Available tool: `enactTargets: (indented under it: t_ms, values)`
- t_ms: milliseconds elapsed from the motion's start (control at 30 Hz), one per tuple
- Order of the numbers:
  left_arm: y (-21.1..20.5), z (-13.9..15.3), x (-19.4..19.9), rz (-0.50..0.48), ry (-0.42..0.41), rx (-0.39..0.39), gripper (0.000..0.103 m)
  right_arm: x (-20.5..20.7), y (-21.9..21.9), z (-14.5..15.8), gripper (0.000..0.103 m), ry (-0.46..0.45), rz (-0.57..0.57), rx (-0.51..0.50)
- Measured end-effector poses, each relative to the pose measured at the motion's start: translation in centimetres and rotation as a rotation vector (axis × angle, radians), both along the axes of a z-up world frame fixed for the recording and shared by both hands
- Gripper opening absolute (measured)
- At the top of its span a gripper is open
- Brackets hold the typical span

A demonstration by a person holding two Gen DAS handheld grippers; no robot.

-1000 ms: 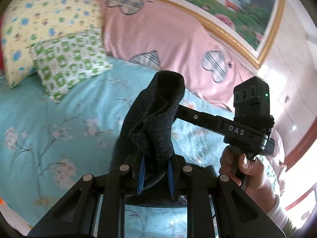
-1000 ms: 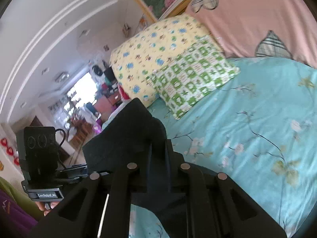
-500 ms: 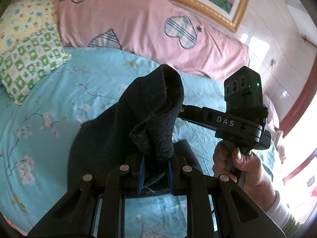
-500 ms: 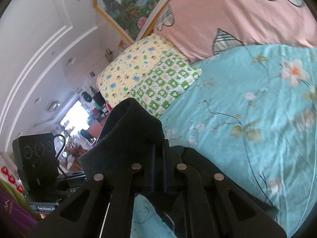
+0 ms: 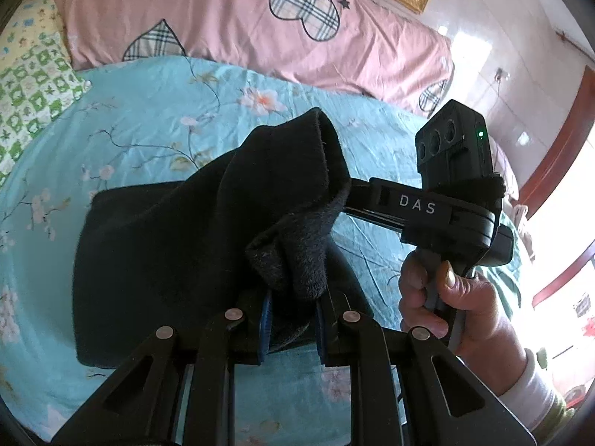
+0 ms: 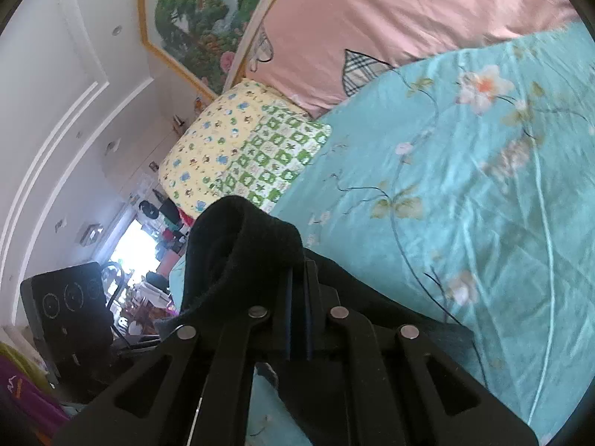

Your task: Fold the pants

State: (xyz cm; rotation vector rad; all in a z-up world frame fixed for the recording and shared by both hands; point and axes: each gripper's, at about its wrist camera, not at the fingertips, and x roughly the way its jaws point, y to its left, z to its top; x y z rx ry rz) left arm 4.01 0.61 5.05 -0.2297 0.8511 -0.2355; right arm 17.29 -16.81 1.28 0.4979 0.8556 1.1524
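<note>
Dark pants [image 5: 156, 245] lie partly on the turquoise floral bedsheet [image 5: 156, 111], one end lifted. My left gripper [image 5: 292, 319] is shut on a bunched fold of the pants. In the left wrist view the right gripper's body [image 5: 438, 212], held by a hand, reaches into the raised fabric from the right. In the right wrist view my right gripper [image 6: 297, 319] is shut on another fold of the pants [image 6: 241, 245], held above the bedsheet [image 6: 465, 193]. The left gripper's camera block [image 6: 70, 308] shows at the lower left.
A pink quilt with plaid hearts [image 5: 241, 26] lies along the headboard. A yellow and green patterned pillow [image 6: 241, 152] sits at the bed's head end. A framed painting [image 6: 197, 26] hangs on the wall above.
Both grippers have carried the held end of the pants forward and down over the bed. More of the pants now lies spread flat on the sheet.
</note>
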Motion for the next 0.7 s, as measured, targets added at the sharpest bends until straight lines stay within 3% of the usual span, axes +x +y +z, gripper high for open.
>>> enactTargets:
  t_ms: [67,400,600,700]
  values:
    - [-0.4,-0.7,0.5,0.002,0.014,0.011,0.018,0.2,-0.6,-0.7,0.000,0.014,-0.012,-0.003]
    - [-1.3,-2.5,1.4,-0.022,0.030,0.037,0.019,0.3,-2.6,-1.8,0.001,0.027,-0.069,-0.034]
    - [-1.3,-2.5,1.0,-0.050,0.021,0.013,0.029,-0.4,-4.2,-1.6,0.001,0.048,-0.177,-0.090]
    - [-0.9,-2.5,0.6,-0.075,0.027,-0.030,0.047,-0.9,-5.0,-1.1,0.002,0.042,-0.218,-0.104]
